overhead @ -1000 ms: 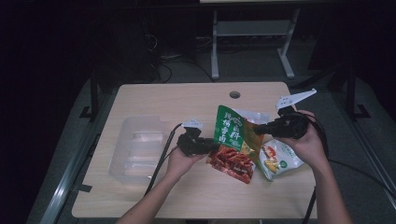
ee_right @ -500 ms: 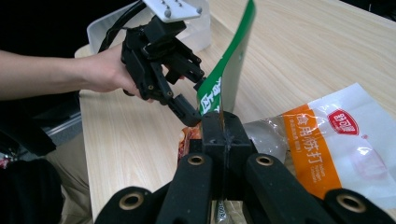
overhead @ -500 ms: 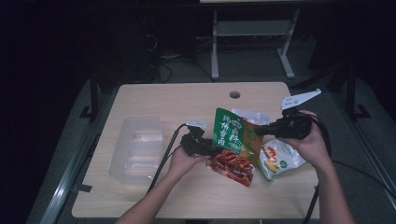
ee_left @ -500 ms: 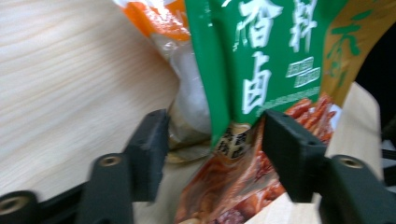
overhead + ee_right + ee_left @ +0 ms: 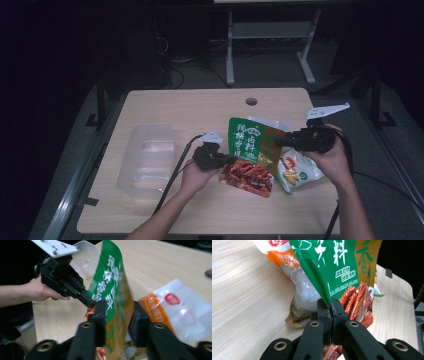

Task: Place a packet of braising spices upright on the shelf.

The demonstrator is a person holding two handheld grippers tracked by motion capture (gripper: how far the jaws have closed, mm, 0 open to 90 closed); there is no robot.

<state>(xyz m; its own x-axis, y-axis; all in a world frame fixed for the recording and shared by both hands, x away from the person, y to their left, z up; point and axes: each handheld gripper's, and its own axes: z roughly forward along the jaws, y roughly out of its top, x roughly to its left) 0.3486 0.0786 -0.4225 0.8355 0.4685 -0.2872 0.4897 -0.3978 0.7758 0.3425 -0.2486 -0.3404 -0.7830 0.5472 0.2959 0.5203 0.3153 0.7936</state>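
Green-and-orange printed foil snack pouch point(image 5: 252, 145) is held upright above the tabletop point(image 5: 200, 107), pinched at its edge by the left gripper point(image 5: 330, 315), while the right gripper point(image 5: 120, 320) straddles its opposite edge with jaws apart.

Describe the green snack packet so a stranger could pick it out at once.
Start at the wooden table and look right of the clear plastic tray. There the green snack packet stands up between the two hand-held grippers, the left one clamped on its edge. Unlike the white and orange bag lying flat beside it, it is green with white characters and pictures red sausages.
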